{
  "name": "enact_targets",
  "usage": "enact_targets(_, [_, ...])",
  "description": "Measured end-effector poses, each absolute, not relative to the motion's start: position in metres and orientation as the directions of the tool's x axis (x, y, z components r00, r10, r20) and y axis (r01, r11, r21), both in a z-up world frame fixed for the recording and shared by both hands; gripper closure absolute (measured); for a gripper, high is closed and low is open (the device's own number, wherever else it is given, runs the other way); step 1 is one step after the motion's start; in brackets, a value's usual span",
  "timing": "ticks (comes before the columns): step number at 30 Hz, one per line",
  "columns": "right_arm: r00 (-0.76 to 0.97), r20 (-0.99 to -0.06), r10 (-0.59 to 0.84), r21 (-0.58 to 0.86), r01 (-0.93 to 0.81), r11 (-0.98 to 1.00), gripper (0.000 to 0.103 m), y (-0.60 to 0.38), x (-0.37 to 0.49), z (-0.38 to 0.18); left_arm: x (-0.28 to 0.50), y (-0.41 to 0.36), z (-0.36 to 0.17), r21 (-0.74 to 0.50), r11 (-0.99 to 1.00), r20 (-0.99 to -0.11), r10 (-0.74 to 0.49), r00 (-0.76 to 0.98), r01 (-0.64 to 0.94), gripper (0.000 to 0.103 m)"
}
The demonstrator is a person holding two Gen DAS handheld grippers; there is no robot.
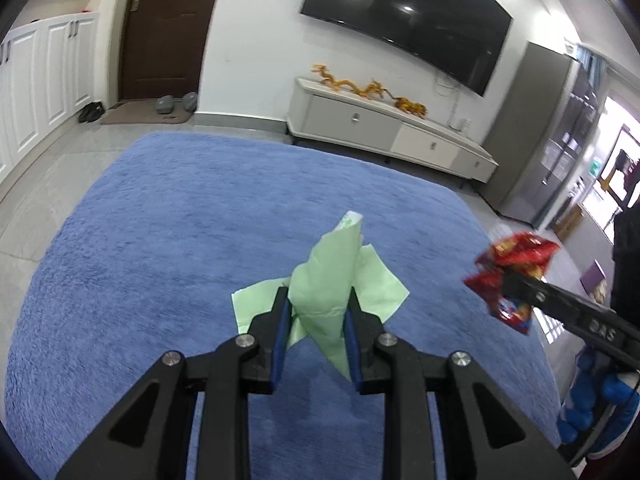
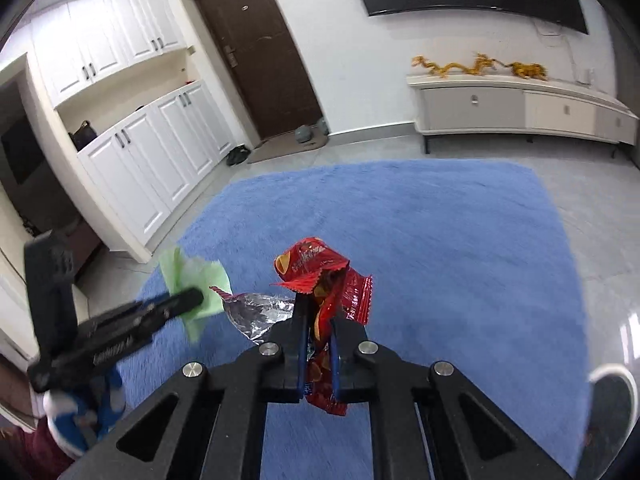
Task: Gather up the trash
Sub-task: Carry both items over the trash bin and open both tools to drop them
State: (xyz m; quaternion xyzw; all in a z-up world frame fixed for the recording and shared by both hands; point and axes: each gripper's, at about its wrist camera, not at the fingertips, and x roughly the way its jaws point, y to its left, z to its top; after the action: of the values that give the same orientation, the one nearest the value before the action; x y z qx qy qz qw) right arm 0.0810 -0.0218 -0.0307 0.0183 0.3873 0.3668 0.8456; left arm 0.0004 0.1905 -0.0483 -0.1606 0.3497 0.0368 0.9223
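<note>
Green paper napkin (image 1: 324, 280) pinched in left hand-held gripper (image 1: 318, 304), red snack wrapper (image 2: 328, 300) clamped in right hand-held gripper (image 2: 320, 320), both lifted over blue rug (image 1: 160, 220); wrapper print blurred, its lower end hidden between the fingers.

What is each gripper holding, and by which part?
The left gripper pinches a green napkin near its lower middle. The right gripper clamps a red snack wrapper around its middle.
</note>
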Motion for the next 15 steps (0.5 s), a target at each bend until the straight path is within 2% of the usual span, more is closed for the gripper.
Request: enact_targets(15, [0.609,-0.655,0.446,0.304,-0.328,0.894,0.094,-0.186,0.02,-0.039,0.013,0.042,-0.031,-0.137,0.981,-0.678,-0.193,0.71,0.136,0.08])
